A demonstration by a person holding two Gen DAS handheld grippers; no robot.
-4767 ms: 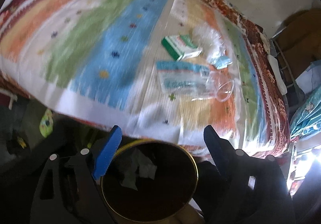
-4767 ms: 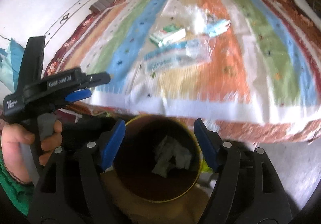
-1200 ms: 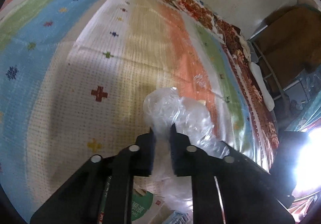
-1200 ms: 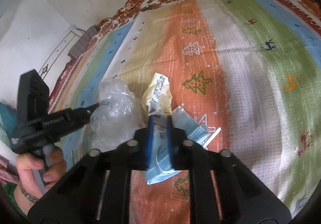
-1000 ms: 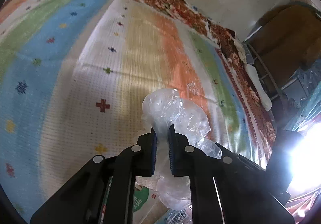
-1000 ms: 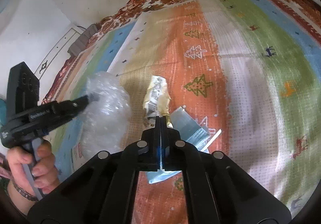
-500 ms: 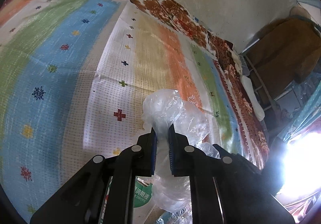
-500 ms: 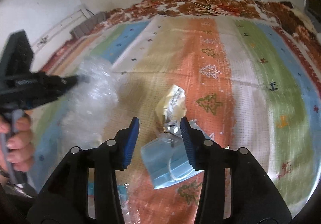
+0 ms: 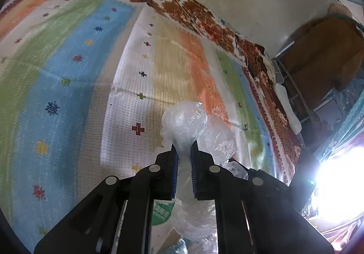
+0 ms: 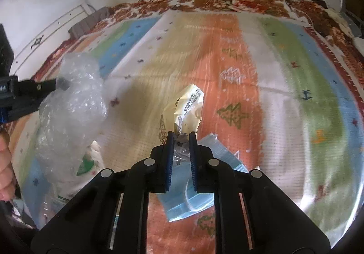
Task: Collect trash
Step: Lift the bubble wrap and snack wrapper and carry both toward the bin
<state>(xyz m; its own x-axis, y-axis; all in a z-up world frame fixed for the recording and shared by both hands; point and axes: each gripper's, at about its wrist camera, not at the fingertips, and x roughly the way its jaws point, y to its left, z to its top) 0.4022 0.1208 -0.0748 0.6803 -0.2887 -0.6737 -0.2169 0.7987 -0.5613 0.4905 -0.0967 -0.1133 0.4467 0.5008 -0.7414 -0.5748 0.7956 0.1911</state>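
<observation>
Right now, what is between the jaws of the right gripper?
In the right wrist view, the crumpled yellow wrapper; the right gripper pinches its lower end.

Place: home bedroom
Evidence: striped blanket [image 10: 261, 76] on bed; metal rack [image 9: 293, 85] right of blanket

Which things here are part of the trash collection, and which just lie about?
Job:
- clear plastic wrap, pinched in the left gripper
- yellow wrapper, in the right gripper, whose fingers just closed
- blue packet on the blanket
- green-and-white carton

Lying about:
- striped blanket
- brown cabinet
</observation>
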